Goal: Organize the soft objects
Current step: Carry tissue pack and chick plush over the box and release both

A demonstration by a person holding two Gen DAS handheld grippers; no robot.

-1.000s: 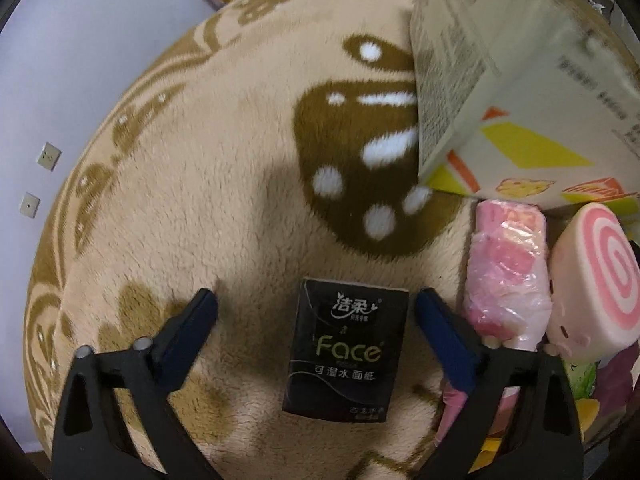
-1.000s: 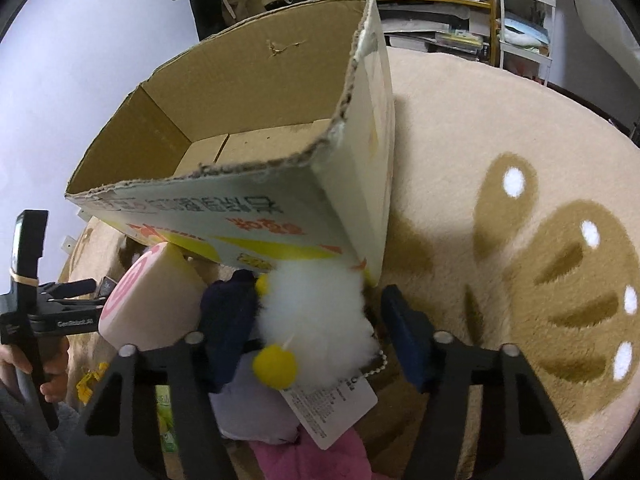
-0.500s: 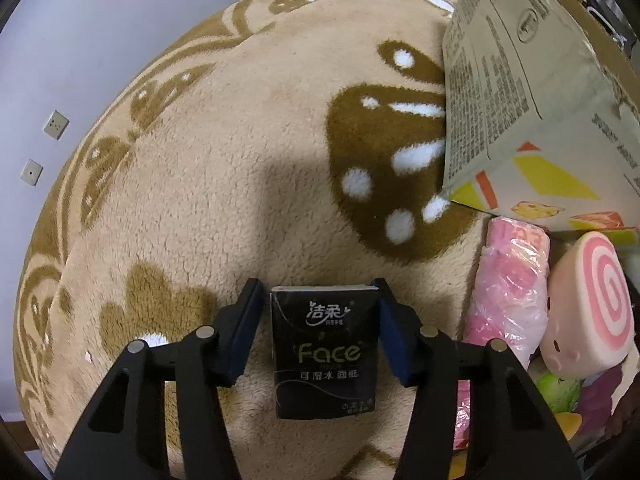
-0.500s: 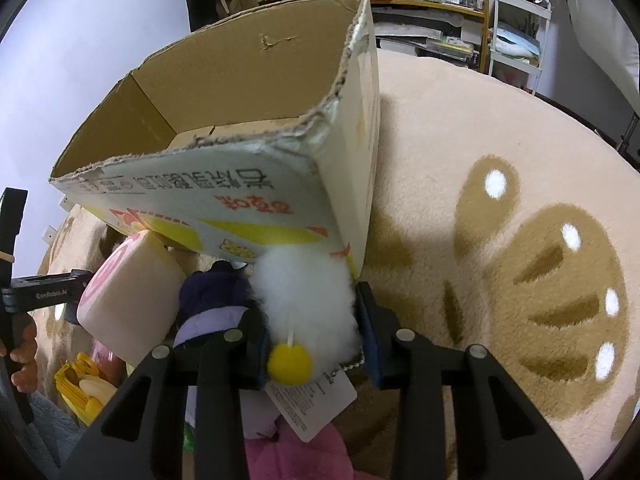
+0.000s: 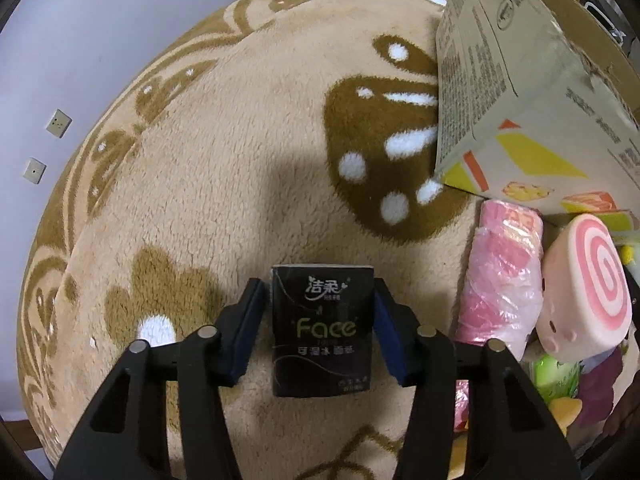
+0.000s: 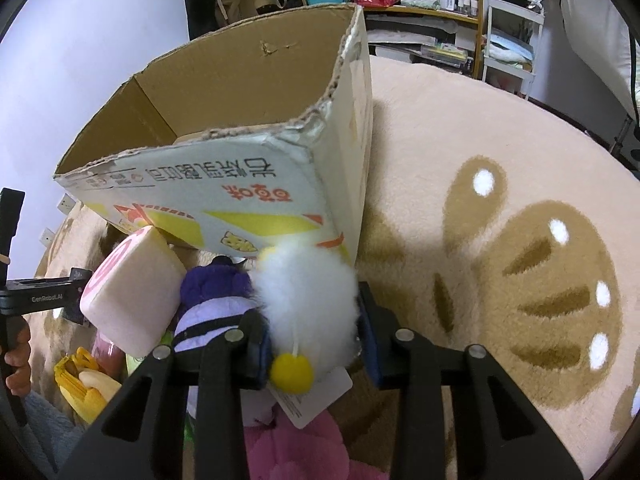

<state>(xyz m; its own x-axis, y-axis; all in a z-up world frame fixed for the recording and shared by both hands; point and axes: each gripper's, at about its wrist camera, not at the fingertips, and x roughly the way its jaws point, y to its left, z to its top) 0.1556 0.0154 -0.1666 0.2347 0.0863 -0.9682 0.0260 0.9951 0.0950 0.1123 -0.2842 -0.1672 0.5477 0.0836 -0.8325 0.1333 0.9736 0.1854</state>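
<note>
My left gripper is shut on a black tissue pack marked "Face", held just above the beige carpet. My right gripper is shut on a white fluffy plush with a yellow pompom and a paper tag. The open cardboard box stands right behind the plush, and it also shows at the upper right of the left wrist view. A pink swirl squishy and a pink wrapped roll lie beside the box.
A purple plush, a pink plush and yellow toys are piled below the box. The left gripper's handle shows at the left edge. Shelves and a wall stand beyond the carpet.
Both grippers closed: the left onto the tissue pack, the right onto the white plush. Both have lifted slightly and the view has drawn back from the floor.
</note>
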